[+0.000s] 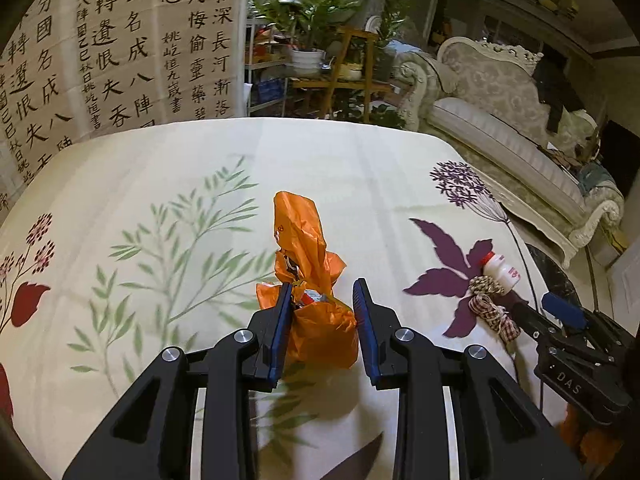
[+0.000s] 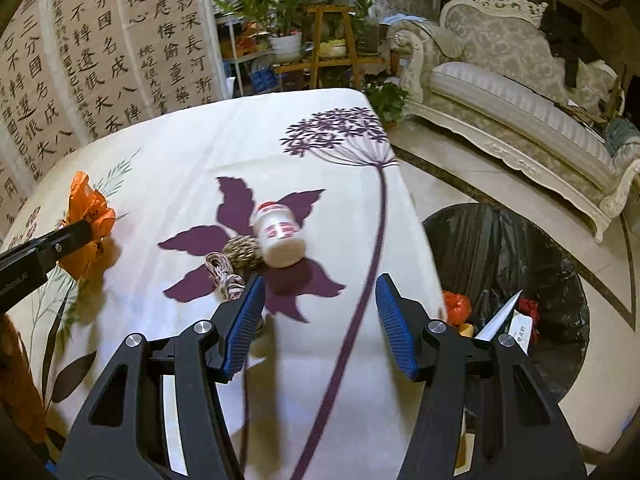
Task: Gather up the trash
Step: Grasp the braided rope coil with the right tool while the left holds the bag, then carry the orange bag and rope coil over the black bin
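Note:
A crumpled orange plastic bag (image 1: 312, 320) with scraps inside hangs just above the floral tablecloth, casting a shadow below. My left gripper (image 1: 323, 286) is shut on it, pads pressing both sides; the right wrist view shows the same bag (image 2: 86, 204) at far left. A small white bottle (image 2: 280, 232) with a red cap lies on its side on a purple flower print, touching a ball of twine (image 2: 242, 252) with a loose tangle of string (image 2: 226, 280). My right gripper (image 2: 321, 280) is open and empty, just short of them, its left finger near the string.
The table (image 2: 180, 152) has a cream floral cloth. A bin with a black liner (image 2: 500, 248) stands on the floor off the table's right edge, holding orange and white scraps. Behind are an ornate sofa (image 2: 500, 92), plant shelves (image 2: 320, 40) and a calligraphy screen (image 1: 120, 48).

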`<state>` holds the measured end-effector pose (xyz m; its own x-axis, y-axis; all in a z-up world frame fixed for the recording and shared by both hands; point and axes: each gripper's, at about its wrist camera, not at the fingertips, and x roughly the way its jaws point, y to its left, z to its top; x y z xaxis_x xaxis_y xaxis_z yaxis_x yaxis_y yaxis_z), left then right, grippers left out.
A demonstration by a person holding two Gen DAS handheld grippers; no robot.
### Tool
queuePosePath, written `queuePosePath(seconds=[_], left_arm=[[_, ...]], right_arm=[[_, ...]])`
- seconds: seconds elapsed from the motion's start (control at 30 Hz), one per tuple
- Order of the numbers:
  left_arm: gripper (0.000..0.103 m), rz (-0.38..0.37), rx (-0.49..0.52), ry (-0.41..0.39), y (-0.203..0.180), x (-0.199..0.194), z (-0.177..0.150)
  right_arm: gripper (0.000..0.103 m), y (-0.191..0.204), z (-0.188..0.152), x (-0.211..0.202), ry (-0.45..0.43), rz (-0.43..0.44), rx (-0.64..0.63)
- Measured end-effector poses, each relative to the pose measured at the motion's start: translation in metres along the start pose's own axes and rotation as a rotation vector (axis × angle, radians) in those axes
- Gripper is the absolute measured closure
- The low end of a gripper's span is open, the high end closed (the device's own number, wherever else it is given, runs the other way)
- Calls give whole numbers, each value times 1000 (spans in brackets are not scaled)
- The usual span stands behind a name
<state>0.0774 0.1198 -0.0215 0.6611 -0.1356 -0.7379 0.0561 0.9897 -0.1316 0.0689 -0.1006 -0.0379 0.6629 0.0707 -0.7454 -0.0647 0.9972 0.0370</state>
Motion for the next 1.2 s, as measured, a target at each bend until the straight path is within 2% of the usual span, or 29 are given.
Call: queuePosePath(seconds=[0.2,0.5,0.6,0.67,0.73,0.77,0.83,1.2], left_arm=[[72,19,-22,-7,17,-8,-6],[72,44,-71,-23,46,-21,-15],[72,45,-80,-20,51,-22,-19],[72,45,-82,-20,54,-24,-21],[72,43,-84,-19,56,-26,-24],[72,42,-85,-18,57,-27,-25],[72,40,-86,-18,57,-29,-27],[72,9,-70,-22,45,-38,-36]], right_arm=[[47,8,0,-9,-19,15,7],[49,36,-6,-8,8,62,-68],[64,42,-7,-1,35,69,-78],[70,46,-9,1,40,70,-91],[83,51,-11,2,48,69,-108],[85,53,-12,3,50,68,-115],[88,56,-14,0,41,59,-130],[88,52,-21,-22,-1,61,-104]])
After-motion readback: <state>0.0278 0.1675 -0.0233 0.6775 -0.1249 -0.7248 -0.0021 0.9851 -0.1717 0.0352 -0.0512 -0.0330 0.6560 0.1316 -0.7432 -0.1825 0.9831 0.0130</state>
